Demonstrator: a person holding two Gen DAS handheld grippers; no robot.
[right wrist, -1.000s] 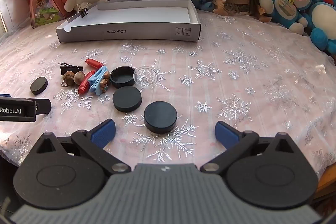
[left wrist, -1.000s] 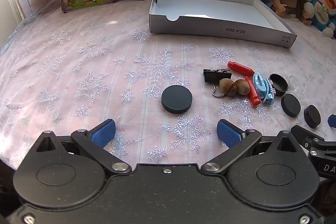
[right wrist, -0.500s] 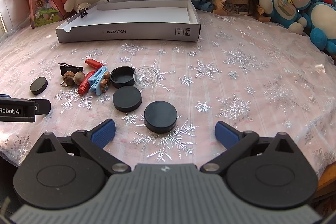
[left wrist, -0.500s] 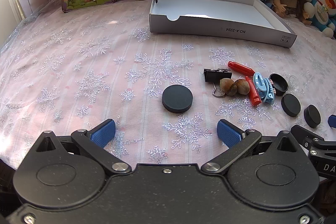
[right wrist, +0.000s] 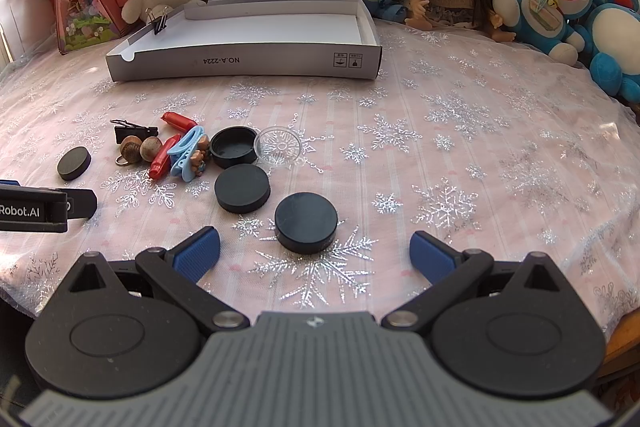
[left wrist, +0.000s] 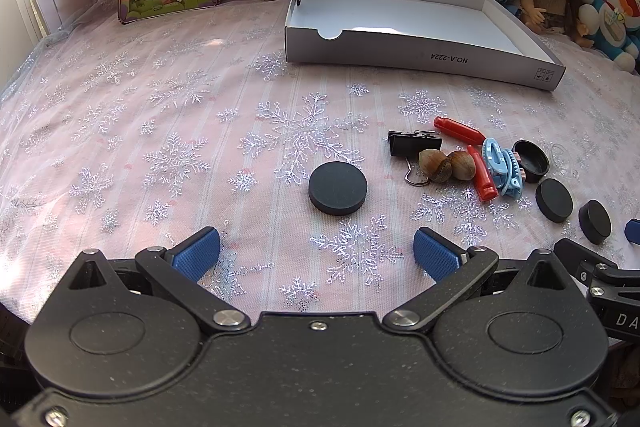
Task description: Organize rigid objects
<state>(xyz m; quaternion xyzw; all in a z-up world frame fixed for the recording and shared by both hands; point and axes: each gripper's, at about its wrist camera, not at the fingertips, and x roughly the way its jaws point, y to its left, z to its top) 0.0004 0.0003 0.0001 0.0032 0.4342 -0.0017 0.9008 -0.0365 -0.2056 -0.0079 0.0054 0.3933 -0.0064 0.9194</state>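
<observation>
The white cardboard tray (right wrist: 248, 27) is sitting empty toward the table's far edge, while the left gripper (left wrist: 317, 251) and right gripper (right wrist: 315, 251) are hovering wide open and empty-handed, each facing a black disc (left wrist: 338, 188) near the front edge

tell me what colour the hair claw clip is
Light blue hair claw clip, clearest in the right wrist view.
</observation>
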